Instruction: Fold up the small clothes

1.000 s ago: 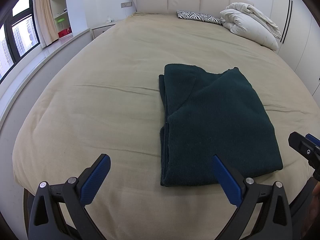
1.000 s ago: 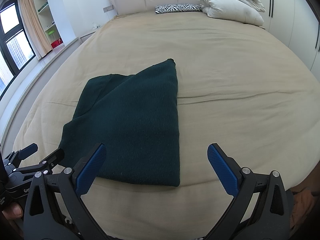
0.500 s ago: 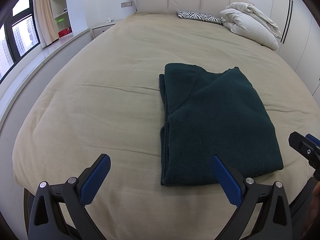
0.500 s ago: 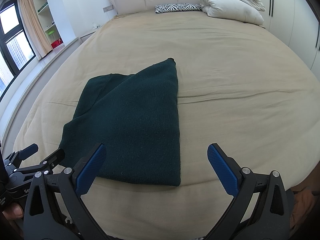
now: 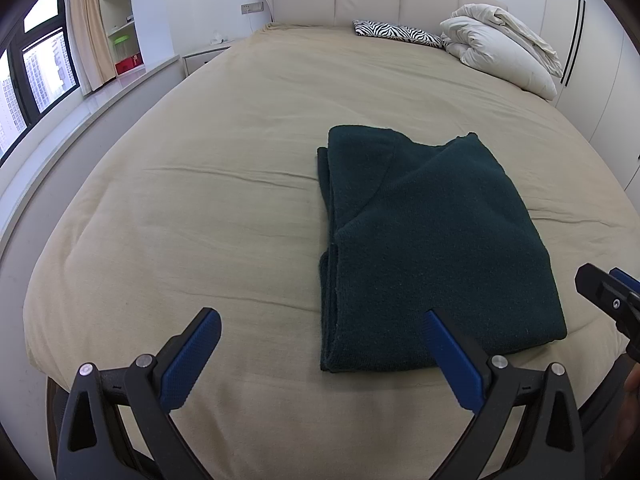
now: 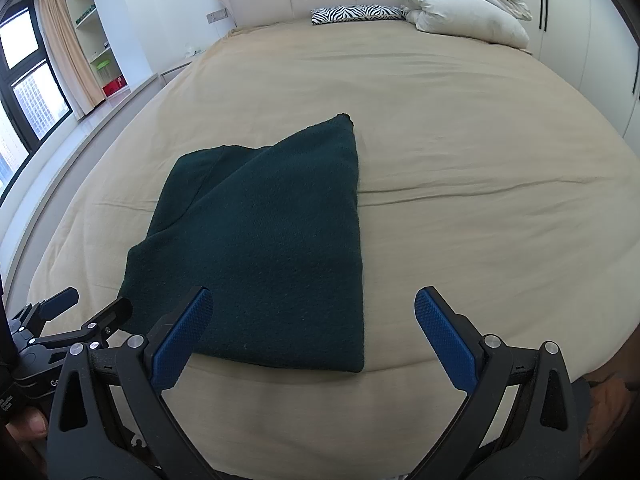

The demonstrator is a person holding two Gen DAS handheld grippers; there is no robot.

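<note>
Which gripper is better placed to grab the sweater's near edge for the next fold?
Probably right. The right gripper, open, has the sweater near edge between its fingers. The left gripper, also open, sits mostly over bare bed, beside the sweater's left edge.

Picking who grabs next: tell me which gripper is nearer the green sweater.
Right, narrowly. The right gripper hangs open over the green sweater's near edge; the left gripper is open astride its left edge.
</note>
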